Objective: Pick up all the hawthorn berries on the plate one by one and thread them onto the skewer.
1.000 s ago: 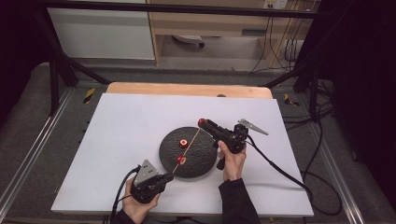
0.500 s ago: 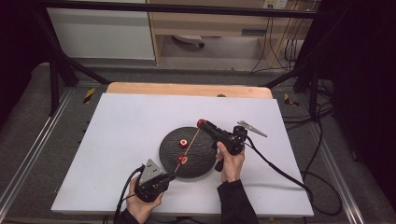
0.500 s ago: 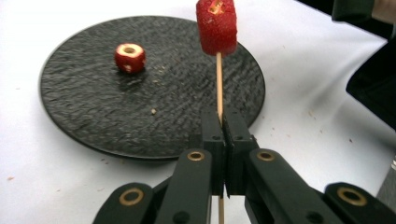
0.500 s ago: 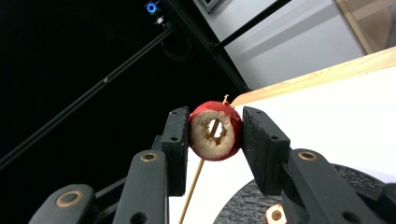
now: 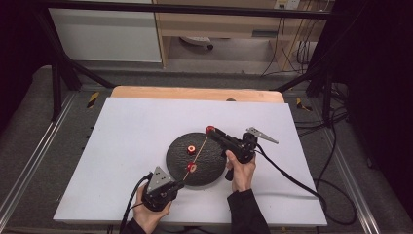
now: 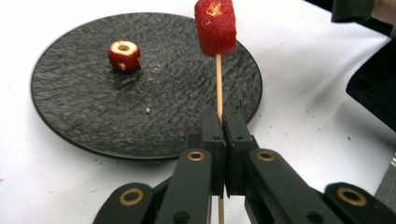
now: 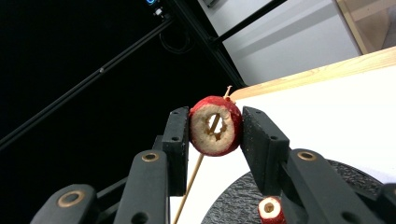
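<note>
Three red fruit pieces were in play as a person threaded them onto a skewer [image 5: 198,152] over a black plate [image 5: 214,170] near the middle of the white table [image 5: 122,146]. One piece [image 5: 192,167] already sat on the stick, low down near the left gripper [image 5: 176,187], whose jaws were clamped tight on the skewer's lower end, close to the table's front edge. A second piece [image 7: 215,126], cored through, was pinched between the jaws of the right gripper [image 7: 215,128], which stood partly open around it at the skewer's tip, above the plate's far rim; in the right gripper view the stick's point showed through the hole and beyond, so this piece looked just started on its way down. The third piece [image 6: 123,54] lay loose on the plate. By that count, the job was about a third done: one threaded, one going on, one waiting.
</note>
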{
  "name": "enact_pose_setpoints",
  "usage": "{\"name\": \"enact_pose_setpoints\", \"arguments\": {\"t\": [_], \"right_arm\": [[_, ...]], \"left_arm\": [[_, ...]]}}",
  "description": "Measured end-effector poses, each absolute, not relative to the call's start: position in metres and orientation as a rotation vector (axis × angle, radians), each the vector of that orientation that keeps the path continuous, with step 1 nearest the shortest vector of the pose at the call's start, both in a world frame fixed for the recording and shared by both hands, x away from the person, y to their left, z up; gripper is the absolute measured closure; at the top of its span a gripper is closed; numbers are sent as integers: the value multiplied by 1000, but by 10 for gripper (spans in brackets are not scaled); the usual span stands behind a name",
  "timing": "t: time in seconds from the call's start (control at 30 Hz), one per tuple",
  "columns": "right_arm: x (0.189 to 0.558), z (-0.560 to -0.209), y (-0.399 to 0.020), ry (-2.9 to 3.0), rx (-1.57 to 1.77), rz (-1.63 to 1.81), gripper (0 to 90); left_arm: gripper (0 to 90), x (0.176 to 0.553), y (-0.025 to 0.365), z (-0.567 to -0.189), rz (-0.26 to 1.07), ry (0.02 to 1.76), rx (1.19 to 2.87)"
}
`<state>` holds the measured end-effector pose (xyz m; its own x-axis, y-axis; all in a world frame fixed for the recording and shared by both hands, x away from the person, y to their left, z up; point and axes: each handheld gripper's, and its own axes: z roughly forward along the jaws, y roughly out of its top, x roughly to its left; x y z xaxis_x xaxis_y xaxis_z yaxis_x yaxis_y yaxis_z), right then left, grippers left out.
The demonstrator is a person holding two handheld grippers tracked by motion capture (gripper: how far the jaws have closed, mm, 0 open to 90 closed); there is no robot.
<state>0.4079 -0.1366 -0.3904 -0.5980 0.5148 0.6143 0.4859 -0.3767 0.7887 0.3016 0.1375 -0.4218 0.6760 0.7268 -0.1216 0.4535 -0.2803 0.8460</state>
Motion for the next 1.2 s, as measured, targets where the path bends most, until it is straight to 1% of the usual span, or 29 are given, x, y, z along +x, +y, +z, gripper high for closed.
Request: {"name": "enact_pose_setpoints", "arguments": {"t": [0.17, 0.73, 1.1, 1.2], "right_arm": [[406, -391, -137, 1772, 1389, 2154, 639], [402, -399, -140, 1796, 1408, 2158, 639], [409, -396, -142, 1820, 1423, 2201, 618], [411, -396, -142, 1794, 1426, 2205, 593]], "left_arm": [[888, 303, 136, -427, 343, 922, 1946], [888, 302, 133, -432, 361, 893, 1975], [888, 300, 134, -430, 371, 866, 1965], [888, 299, 134, -431, 364, 857, 1975]]}}
